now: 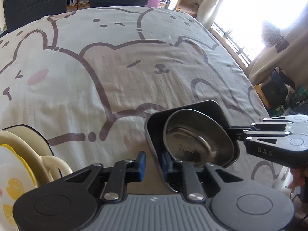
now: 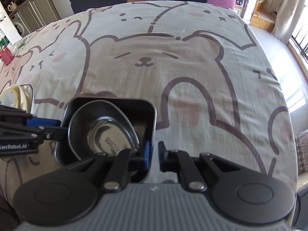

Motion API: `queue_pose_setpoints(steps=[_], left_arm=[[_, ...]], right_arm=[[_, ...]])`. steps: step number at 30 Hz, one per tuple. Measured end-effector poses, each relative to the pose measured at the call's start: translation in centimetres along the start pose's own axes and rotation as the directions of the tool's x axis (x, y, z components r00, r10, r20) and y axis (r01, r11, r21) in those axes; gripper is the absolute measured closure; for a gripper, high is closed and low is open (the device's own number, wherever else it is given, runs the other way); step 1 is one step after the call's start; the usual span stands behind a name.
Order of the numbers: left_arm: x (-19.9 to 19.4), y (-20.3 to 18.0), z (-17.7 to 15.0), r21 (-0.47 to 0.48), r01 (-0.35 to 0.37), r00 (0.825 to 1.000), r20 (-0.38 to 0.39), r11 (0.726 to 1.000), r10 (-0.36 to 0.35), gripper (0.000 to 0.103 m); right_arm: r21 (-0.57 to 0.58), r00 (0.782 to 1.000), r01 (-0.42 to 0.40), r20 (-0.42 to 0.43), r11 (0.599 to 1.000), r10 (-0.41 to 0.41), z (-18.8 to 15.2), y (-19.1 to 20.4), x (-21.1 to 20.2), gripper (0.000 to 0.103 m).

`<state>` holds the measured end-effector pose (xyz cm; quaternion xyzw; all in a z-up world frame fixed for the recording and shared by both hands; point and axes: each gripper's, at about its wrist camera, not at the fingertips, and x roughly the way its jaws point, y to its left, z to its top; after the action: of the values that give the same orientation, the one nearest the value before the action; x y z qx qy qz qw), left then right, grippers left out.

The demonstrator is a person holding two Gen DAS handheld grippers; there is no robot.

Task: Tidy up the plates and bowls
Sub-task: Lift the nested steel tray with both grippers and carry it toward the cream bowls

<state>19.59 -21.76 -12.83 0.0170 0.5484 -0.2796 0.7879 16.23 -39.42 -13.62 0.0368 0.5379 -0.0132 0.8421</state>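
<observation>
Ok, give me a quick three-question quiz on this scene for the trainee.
1. True or false: the bowl sits inside the tray.
2. The tray's rim is clamped by: A one gripper, B both grippers, C neither?
3. Which fruit is printed on the plate?

Key: 1 true. 2 B: left gripper and right gripper, on opposite sides. 3 lemon.

Left gripper (image 1: pixel 153 162): black linkages, blue pads, silver rivets, ribbed grey base; right gripper (image 2: pixel 154 155) alike.
</observation>
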Motion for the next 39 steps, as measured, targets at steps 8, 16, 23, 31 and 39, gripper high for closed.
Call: queue_pose_setpoints(steps=[8, 16, 23, 31, 39], left_arm=[[0.5, 0.4, -0.1, -0.049, 0.026, 1.0, -0.016, 0.998, -0.026, 0.088], [0.7, 0.6, -0.2, -0.079, 0.037, 0.999, -0.009, 0.996, -0.038, 0.092], [0.7, 0.8, -0.2, -0.099, 0.044, 0.999, -0.009, 0.994, -0.045, 0.092], [0.1, 0.9, 0.1, -0.119, 0.059, 0.998, 0.007, 0.991, -0.058, 0.095], [-1.1, 0.8, 0.4, -0.135, 0.073, 0.997, 0.046, 0.988, -0.067, 0.096]], right_arm=[[-0.023, 1.0, -0.006, -0.028, 1.0, 0.006, -0.2, 0.0, 0.3, 0.096], [-0.022, 1.0, -0.004, -0.016, 1.0, 0.003, -0.1, 0.0, 0.3, 0.097], [0.006, 1.0, -0.005, -0.005, 1.0, 0.005, -0.1, -0.3, 0.6, 0.096], [-0.014, 1.0, 0.025, 0.0, 1.0, -0.025, 0.0, 0.3, 0.2, 0.098], [0.015, 0.997, 0.041, 0.068, 0.999, -0.042, 0.1, 0.4, -1.8, 0.098]])
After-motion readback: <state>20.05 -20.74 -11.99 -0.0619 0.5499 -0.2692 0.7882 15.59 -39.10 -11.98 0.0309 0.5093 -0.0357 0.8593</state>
